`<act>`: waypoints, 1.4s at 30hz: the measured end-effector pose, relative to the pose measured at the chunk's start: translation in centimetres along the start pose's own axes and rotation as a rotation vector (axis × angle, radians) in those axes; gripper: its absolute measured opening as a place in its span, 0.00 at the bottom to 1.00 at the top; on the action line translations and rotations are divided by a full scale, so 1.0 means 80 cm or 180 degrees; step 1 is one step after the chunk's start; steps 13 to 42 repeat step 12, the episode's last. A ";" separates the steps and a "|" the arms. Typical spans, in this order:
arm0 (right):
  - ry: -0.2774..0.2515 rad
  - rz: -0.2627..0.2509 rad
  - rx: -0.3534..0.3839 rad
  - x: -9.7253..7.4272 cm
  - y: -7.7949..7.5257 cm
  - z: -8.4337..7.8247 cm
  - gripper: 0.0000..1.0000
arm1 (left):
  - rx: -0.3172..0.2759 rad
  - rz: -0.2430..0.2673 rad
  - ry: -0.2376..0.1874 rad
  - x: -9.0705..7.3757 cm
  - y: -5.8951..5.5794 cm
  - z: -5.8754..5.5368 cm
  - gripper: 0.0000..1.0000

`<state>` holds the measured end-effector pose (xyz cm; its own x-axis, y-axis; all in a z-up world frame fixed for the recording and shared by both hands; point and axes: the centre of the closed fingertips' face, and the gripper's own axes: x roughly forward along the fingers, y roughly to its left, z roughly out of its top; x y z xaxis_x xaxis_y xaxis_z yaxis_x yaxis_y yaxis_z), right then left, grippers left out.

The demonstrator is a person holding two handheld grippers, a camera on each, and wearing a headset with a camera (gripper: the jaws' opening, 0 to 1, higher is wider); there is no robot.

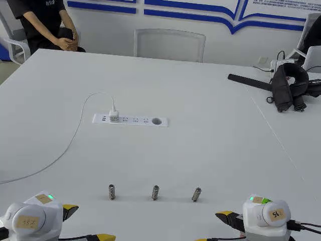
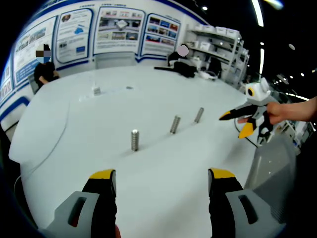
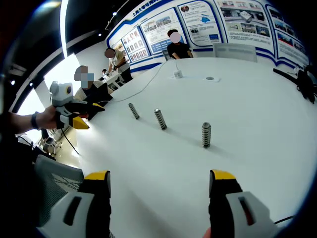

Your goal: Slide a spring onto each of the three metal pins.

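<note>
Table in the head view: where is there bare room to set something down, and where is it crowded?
Bare: the stretch between the power strip and the three springs, right of the white cable; also beyond the strip. Crowded: the near edge around the springs, left gripper and right gripper, and the black straps at far right.

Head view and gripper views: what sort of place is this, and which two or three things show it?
Probably a meeting room in an office or lab: a big white table with a power strip on it, a chair at its far side, and poster boards behind.
</note>
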<state>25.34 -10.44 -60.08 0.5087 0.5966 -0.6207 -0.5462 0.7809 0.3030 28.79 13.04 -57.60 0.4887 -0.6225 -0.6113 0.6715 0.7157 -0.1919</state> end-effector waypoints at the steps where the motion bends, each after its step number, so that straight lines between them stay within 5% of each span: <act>1: 0.0004 -0.0003 0.0000 0.000 0.000 -0.001 0.83 | -0.0005 0.0001 0.0001 0.000 0.000 0.000 0.77; 42: 0.0006 -0.0035 0.0047 -0.003 -0.002 -0.006 0.83 | -0.0010 -0.0013 0.0005 0.000 -0.001 -0.001 0.77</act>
